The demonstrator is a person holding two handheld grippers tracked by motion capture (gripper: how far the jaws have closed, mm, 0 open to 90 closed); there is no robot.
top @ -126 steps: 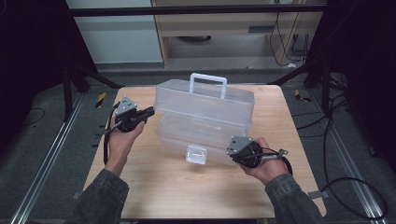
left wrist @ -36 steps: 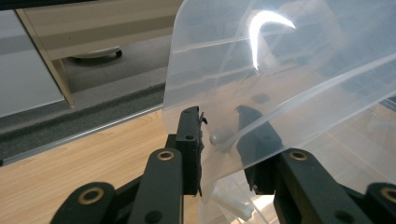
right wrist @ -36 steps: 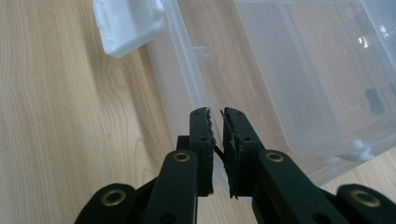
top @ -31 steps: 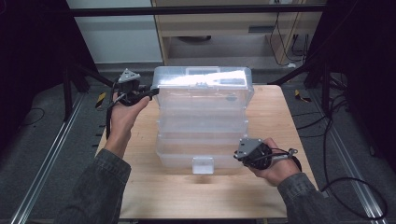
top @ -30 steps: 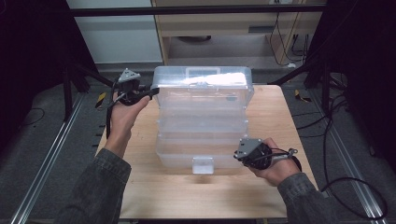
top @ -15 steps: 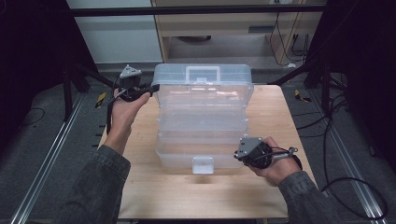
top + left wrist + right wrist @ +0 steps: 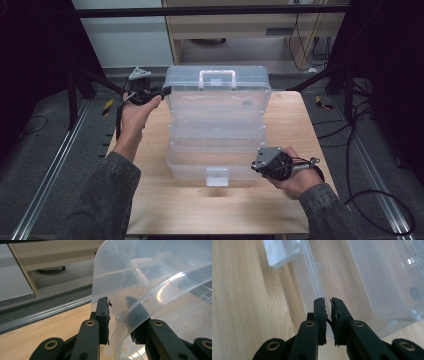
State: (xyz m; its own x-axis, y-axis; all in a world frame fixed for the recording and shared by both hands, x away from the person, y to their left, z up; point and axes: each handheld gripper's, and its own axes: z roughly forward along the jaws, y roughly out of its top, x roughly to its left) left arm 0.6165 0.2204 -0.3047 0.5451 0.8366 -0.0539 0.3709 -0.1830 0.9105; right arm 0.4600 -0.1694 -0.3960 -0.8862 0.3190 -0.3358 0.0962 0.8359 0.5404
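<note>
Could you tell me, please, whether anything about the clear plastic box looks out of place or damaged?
Nothing looks broken or spilled. The box stands fanned open on the table, its tiers stepped back and the lid raised, with the left hand-held gripper at the lid's corner.

Storage box point(image 7: 216, 130) sitting mid-bench point(image 7: 150, 200), lid point(image 7: 216, 92) standing up at the far side.
Left claw point(image 7: 166, 91) flanking lid's left edge; right claw point(image 7: 256, 166) meeting box's near right rim.

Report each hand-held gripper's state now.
Left hand-held gripper: shut on the clear lid.
Right hand-held gripper: shut on the box rim.
</note>
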